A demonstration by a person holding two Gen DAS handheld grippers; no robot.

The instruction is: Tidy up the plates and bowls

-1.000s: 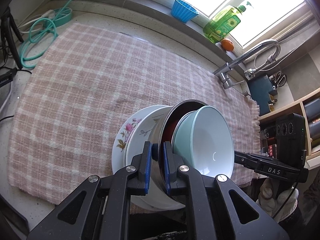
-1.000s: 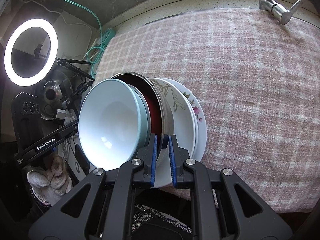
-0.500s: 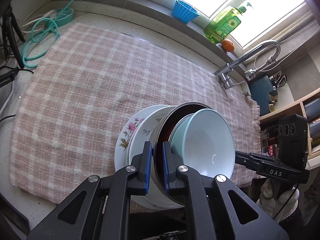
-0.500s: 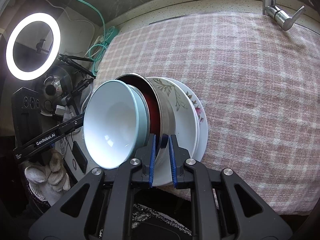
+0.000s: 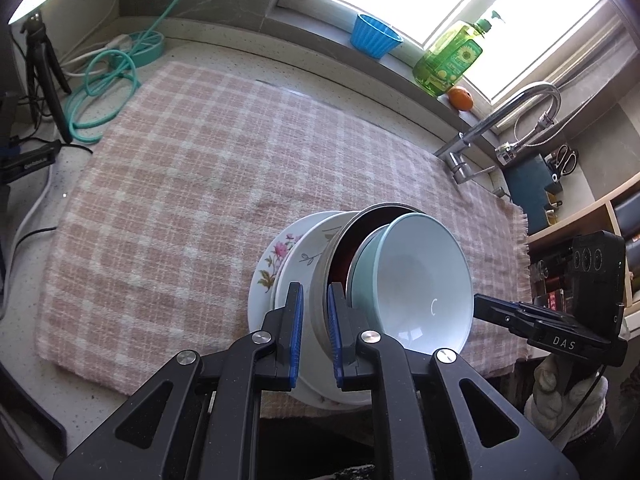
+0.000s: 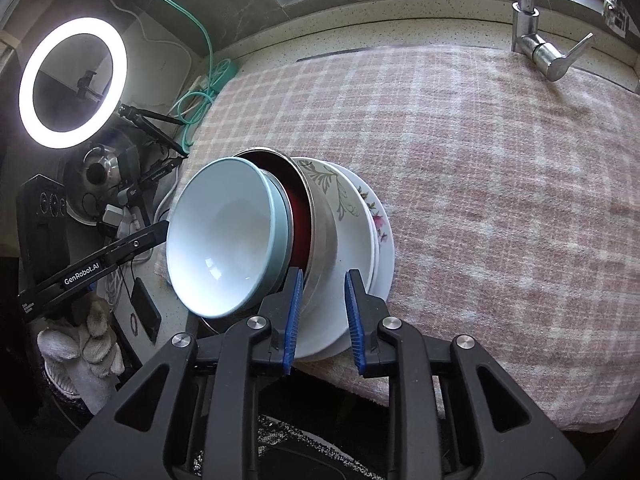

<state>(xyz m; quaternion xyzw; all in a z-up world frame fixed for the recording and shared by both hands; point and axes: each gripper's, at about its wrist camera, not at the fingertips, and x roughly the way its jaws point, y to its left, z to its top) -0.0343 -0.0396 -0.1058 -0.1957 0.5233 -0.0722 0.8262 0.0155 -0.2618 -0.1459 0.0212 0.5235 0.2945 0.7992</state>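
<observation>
A stack stands on the checked cloth near its front edge: floral white plates (image 5: 276, 268) (image 6: 372, 216) at the bottom, a steel bowl (image 5: 320, 280) (image 6: 320, 248) with a dark red inside, and a pale blue bowl (image 5: 416, 280) (image 6: 224, 236) on top. My left gripper (image 5: 312, 328) is shut on the steel bowl's rim. My right gripper (image 6: 320, 312) is open, its jaws apart on either side of the steel bowl's rim on the opposite side.
The pink checked cloth (image 5: 192, 168) (image 6: 480, 160) covers the counter. A tap (image 5: 500, 120) (image 6: 536, 44), a green soap bottle (image 5: 448, 60), an orange (image 5: 460, 98) and a blue cup (image 5: 374, 36) stand at the back. A teal cable (image 5: 108, 80) and a ring light (image 6: 72, 80) are at the left.
My right gripper has opened and let go of the steel bowl's rim. The left gripper stays shut on it. The stack now sits further from both cameras, on the cloth.
</observation>
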